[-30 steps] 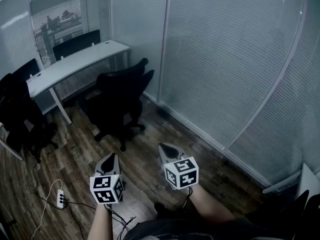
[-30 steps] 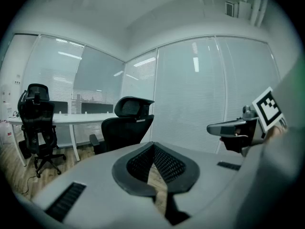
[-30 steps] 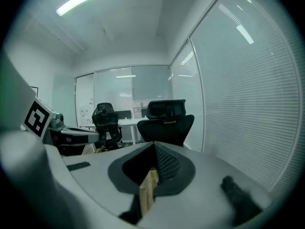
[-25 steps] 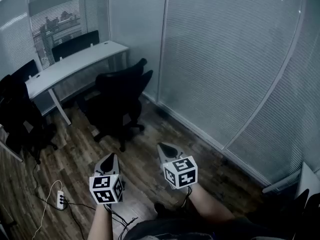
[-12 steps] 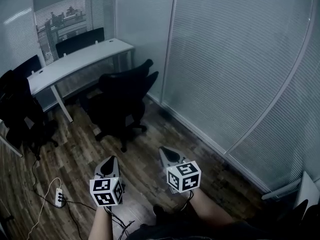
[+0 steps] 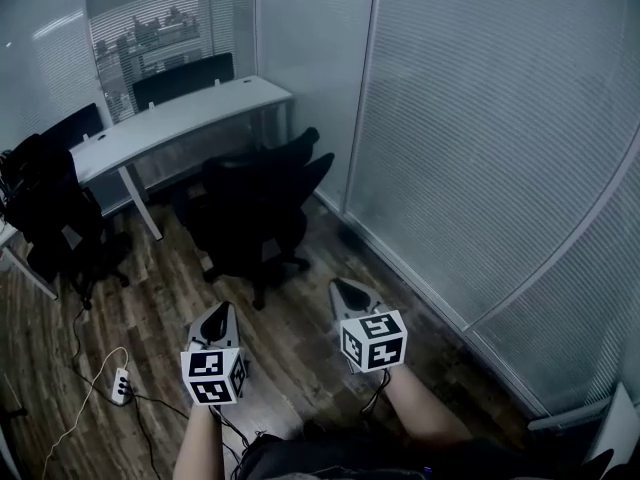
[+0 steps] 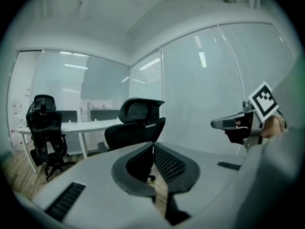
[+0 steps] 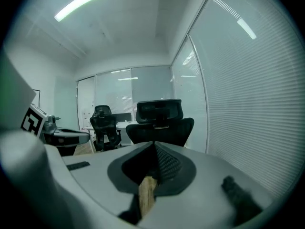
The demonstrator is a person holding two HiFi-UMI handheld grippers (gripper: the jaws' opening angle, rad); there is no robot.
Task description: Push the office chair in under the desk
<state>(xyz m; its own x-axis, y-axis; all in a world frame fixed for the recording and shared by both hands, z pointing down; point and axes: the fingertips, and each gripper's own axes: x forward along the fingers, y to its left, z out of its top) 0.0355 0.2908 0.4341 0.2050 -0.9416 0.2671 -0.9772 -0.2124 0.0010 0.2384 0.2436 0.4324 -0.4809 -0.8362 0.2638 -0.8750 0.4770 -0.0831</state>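
Note:
A black office chair (image 6: 258, 208) with a headrest stands on the wood floor, pulled out from the white desk (image 6: 175, 118), its back turned towards me. It also fills the middle of the left gripper view (image 7: 138, 125) and of the right gripper view (image 8: 160, 125). My left gripper (image 6: 220, 315) and right gripper (image 6: 343, 290) hang side by side in the air, well short of the chair and pointing at it. Both are shut and hold nothing.
A second black chair (image 6: 55, 218) stands at the left by another desk edge. A power strip (image 6: 121, 386) with cables lies on the floor at lower left. Glass walls with blinds (image 6: 480, 138) run along the right. A dark monitor (image 6: 182, 78) stands behind the desk.
The view has shifted: chair and desk now sit further right and lower in the picture. Both grippers stay shut, side by side in front of me.

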